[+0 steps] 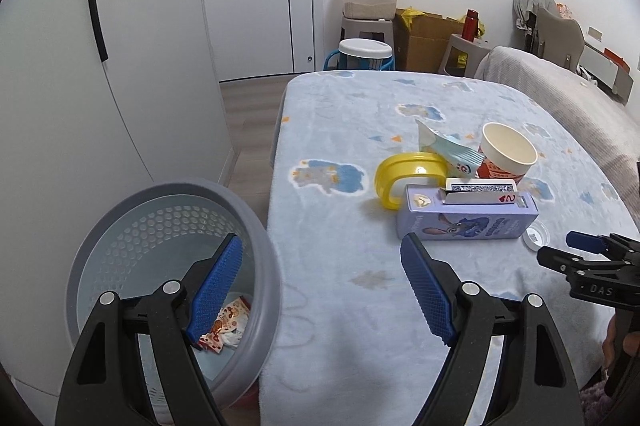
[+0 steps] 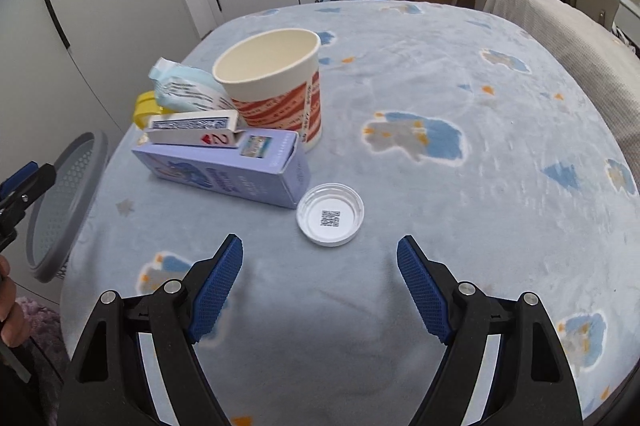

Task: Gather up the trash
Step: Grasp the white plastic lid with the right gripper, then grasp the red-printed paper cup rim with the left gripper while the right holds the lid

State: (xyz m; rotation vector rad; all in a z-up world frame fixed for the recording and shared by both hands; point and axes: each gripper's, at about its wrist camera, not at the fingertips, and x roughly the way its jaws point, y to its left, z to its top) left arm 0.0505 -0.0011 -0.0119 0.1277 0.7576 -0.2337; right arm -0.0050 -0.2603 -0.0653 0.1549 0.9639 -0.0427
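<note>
In the left wrist view, the left gripper [image 1: 322, 284] is seen released and empty above the edge of a blue patterned blanket-covered table [image 1: 344, 306], beside a round grey perforated plastic bin [image 1: 120, 222] in which a crumpled red-and-white wrapper [image 1: 226, 324] lies. In the right wrist view, the right gripper [image 2: 320, 284] is held spread and empty just short of a round white plastic lid [image 2: 330, 214], which lies beside a lavender cardboard box [image 2: 228, 170] and near a red-striped paper cup [image 2: 276, 82].

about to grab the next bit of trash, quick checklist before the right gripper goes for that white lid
1. Right gripper jaws open and empty: ok.
2. White lid lies flat on the blanket, apart from the purple box: ok.
3. Path from gripper to lid unobstructed: ok.
4. Left gripper open, empty, off to the side: ok.
5. Trash bin beside the table, open-topped with room inside: ok.
6. Lid thick enough for the pads to grip: cannot tell.
</note>
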